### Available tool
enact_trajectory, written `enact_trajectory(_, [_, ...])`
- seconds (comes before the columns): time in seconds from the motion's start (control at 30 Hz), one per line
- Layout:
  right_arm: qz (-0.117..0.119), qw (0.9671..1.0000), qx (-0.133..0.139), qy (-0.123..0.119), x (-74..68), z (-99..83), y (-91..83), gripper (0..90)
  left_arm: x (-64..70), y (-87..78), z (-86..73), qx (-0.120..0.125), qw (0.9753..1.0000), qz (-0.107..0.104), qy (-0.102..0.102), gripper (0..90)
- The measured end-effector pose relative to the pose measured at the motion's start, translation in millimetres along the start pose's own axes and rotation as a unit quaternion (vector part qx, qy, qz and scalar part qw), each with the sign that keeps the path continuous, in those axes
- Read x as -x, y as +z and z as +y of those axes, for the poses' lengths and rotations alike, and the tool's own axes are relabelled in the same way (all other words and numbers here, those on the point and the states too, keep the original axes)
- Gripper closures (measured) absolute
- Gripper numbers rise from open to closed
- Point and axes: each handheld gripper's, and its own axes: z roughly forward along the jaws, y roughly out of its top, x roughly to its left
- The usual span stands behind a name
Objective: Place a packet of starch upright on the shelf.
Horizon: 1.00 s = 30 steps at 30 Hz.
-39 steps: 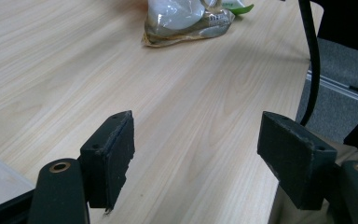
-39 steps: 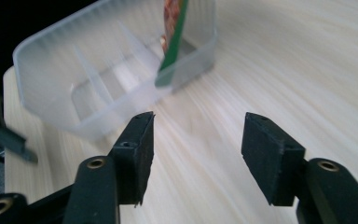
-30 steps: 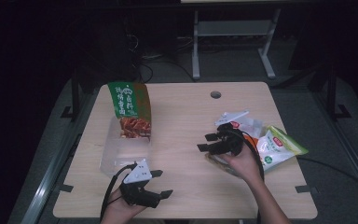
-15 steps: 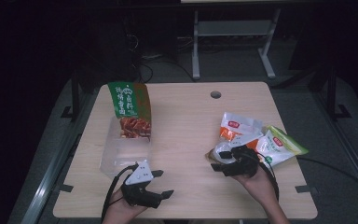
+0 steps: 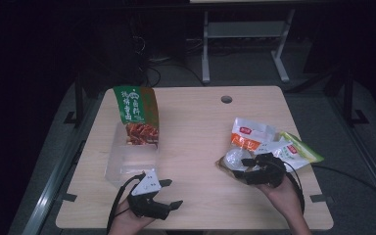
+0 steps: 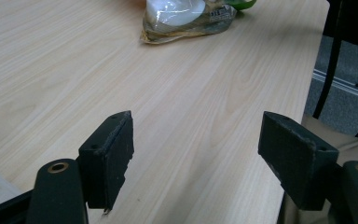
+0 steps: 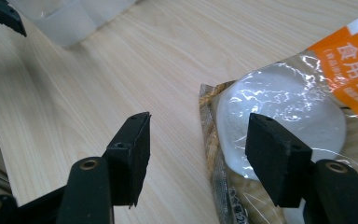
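— Looking at the right claw [image 7: 196, 140] from its own view: jaws spread wide, straddling the near edge of the clear packet [image 7: 279, 112] with the white disc inside. One jaw sits over the plastic, the other over bare table [image 7: 121, 65]. Nothing pinched yet.

— And the left claw [image 5: 169, 193]?

— Spread too, empty, parked by the table's near edge. The clear tub [image 5: 127, 159] lies just beyond it, with the green snack bag [image 5: 137, 115] standing at its far end.

— So which step is this?

— My guess — lining up a grasp on that packet, which lies on the table's right side, against the other packets [image 5: 284, 147].

— Next move?

— Probably easing forward so both jaws bracket the packet's edge, then closing; slick film could slip.
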Motion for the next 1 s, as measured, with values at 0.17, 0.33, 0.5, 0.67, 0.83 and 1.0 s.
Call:
enact_trajectory(0.17, [-0.012,0.9999,0.002,0.005,2.5,0.3,-7.7,40.1,1.2,1.6,-0.5,-0.003,1.0,-0.004,0.0,26.2])
enact_trajectory(0.33, [-0.033,0.9994,-0.002,0.007,10.6,-2.9,-15.1,40.1,-0.6,2.7,-1.0,-0.005,1.0,-0.006,-0.001,26.2])
enact_trajectory(0.5, [-0.044,0.9988,0.002,0.02,19.7,-7.0,-23.5,40.1,-0.5,4.0,-1.1,-0.007,1.0,-0.007,0.0,26.2])
enact_trajectory(0.67, [-0.06,0.9978,0.001,0.027,27.4,-9.7,-32.3,40.6,-1.5,3.8,-1.2,-0.008,0.9999,-0.007,0.002,26.2])
enact_trajectory(0.83, [-0.077,0.9963,-0.001,0.038,36.0,-13.0,-38.5,40.8,-3.3,3.0,-0.6,-0.005,1.0,-0.006,0.0,26.2])
enact_trajectory(1.0, [-0.091,0.9946,-0.005,0.048,43.5,-15.9,-42.8,40.9,-2.5,2.5,-0.5,-0.005,1.0,-0.005,0.001,26.2])
